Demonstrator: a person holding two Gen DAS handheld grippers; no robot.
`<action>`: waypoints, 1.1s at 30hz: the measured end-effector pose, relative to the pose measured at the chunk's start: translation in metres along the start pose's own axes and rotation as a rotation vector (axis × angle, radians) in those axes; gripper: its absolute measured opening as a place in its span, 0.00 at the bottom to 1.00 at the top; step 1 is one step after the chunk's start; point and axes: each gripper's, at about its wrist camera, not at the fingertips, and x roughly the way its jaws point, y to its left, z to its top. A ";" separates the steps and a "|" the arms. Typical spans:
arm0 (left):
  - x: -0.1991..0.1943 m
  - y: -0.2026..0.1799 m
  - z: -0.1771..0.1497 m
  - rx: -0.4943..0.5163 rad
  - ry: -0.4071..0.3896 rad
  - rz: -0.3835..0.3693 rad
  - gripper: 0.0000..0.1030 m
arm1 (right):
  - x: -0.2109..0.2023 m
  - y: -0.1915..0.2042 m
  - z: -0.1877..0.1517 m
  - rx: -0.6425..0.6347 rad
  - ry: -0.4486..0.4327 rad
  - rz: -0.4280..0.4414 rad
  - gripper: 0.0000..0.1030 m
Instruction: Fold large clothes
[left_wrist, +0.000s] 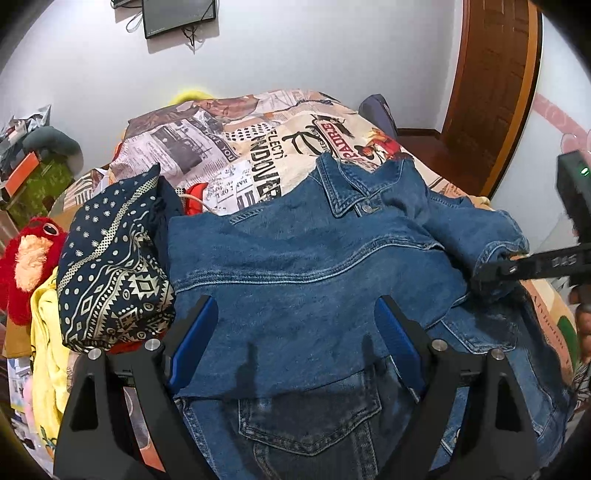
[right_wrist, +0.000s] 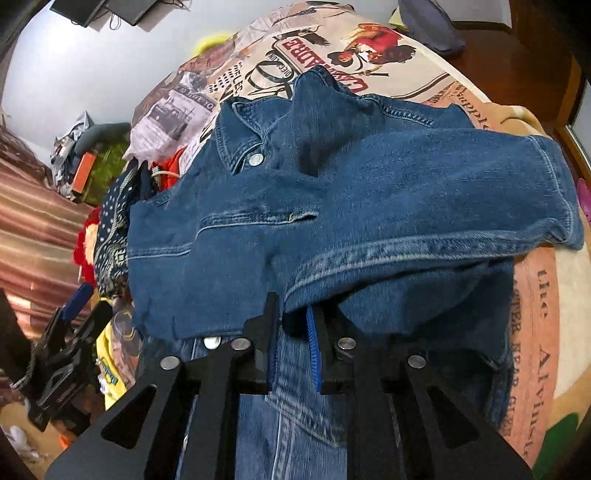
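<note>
A blue denim jacket (left_wrist: 314, 266) lies on a bed, collar toward the far side, one side folded over its body. My left gripper (left_wrist: 295, 317) is open just above the jacket, its blue pads wide apart. My right gripper (right_wrist: 293, 310) is shut on the jacket's sleeve (right_wrist: 424, 206), which drapes across the jacket body. In the left wrist view the right gripper (left_wrist: 495, 273) shows at the right, clamped on the sleeve cuff. The left gripper (right_wrist: 79, 299) shows at the left edge of the right wrist view.
The bed has a newspaper-print cover (left_wrist: 236, 147). A navy patterned cloth (left_wrist: 114, 266), a yellow garment (left_wrist: 48, 350) and a red plush toy (left_wrist: 26, 254) lie left of the jacket. A wooden headboard (left_wrist: 491, 85) stands at the right.
</note>
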 end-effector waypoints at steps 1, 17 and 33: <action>0.001 -0.001 0.000 -0.001 0.003 -0.002 0.84 | -0.007 0.000 0.001 -0.002 -0.010 -0.009 0.22; 0.012 -0.024 0.007 0.015 0.013 -0.018 0.84 | -0.062 -0.102 0.009 0.271 -0.253 -0.174 0.54; 0.034 -0.022 0.004 0.005 0.063 0.000 0.84 | -0.023 -0.151 0.028 0.411 -0.244 -0.140 0.46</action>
